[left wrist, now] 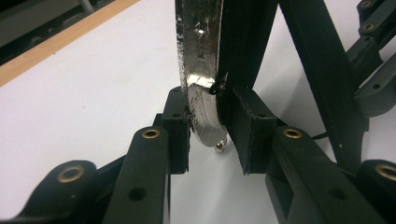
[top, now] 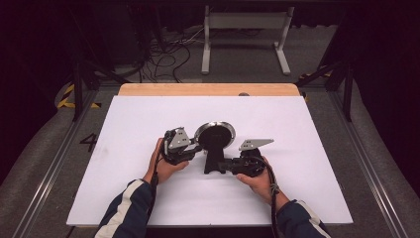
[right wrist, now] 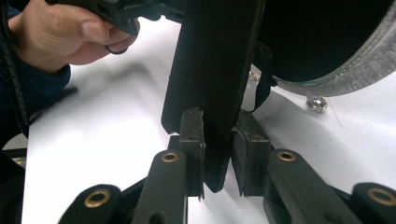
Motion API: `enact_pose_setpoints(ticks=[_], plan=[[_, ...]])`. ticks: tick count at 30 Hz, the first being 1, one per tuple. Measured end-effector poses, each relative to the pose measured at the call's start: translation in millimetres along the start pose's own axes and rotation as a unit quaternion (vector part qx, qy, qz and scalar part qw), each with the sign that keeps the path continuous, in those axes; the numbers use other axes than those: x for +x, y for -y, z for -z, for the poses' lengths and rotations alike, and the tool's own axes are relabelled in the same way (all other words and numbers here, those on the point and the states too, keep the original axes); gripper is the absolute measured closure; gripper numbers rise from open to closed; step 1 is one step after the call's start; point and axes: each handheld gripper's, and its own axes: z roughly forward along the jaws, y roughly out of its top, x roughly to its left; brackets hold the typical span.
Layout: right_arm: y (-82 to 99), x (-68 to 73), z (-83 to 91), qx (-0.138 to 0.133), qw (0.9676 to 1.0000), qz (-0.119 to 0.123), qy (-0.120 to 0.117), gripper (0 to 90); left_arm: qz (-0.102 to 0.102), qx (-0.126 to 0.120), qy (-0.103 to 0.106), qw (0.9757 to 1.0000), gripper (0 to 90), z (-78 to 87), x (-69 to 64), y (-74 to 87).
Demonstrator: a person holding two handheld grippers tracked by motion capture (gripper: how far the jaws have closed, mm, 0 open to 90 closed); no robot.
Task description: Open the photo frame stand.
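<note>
A round disc [top: 214,133] with a glittering silver rim and a dark face lies mid-table, joined to a black stand bar [top: 214,158] that runs toward me. My left gripper [top: 198,147] comes in from the disc's left. In the left gripper view its pads [left wrist: 210,135] press on either side of the disc's silver edge [left wrist: 201,46]. My right gripper [top: 225,165] reaches the stand's near end from the right. Its pads [right wrist: 218,154] clamp the black bar [right wrist: 215,60], with the disc [right wrist: 327,37] beyond. A small shiny bead [right wrist: 316,103] lies under the rim.
A white sheet [top: 148,188] covers the table, with a wooden strip [top: 208,89] at its far edge. Behind it stand a white frame [top: 245,20] and loose cables [top: 168,54] on the floor. The hand [right wrist: 70,37] holding the other gripper is at the upper left.
</note>
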Motion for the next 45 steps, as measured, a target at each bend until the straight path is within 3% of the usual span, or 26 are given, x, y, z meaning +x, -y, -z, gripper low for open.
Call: enact_pose_setpoints(ticks=[4, 6, 16, 26, 38, 45], plan=[[-0.2, 2.7, -0.8, 0.007, 0.9999, 0.011, 0.009, 75.3, -0.020, 0.007, -0.032, 0.9993, 69.5, -1.5, -3.7, 0.4], [0.3, 2.8, -2.0, 0.017, 0.9995, 0.017, 0.022, 74.8, -0.013, 0.001, -0.026, 0.9996, 71.4, -2.2, -1.4, 2.5], [-0.1, 1.9, -3.3, 0.011, 0.9995, 0.016, 0.024, 75.0, -0.019, 0.000, -0.044, 0.9989, 70.3, -4.8, -1.3, 2.2], [2.5, 4.7, -6.4, 0.030, 0.9991, 0.022, 0.022, 77.0, -0.043, 0.011, -0.067, 0.9968, 68.5, -12.8, -3.1, 1.2], [4.3, 5.4, -5.6, 0.041, 0.9981, 0.031, 0.034, 79.3, -0.032, 0.013, -0.062, 0.9975, 68.4, -12.8, -3.0, 2.5], [5.0, 9.1, 4.2, 0.038, 0.9971, 0.045, 0.048, 78.7, -0.020, 0.008, -0.060, 0.9980, 67.1, -11.4, -1.2, 3.5]])
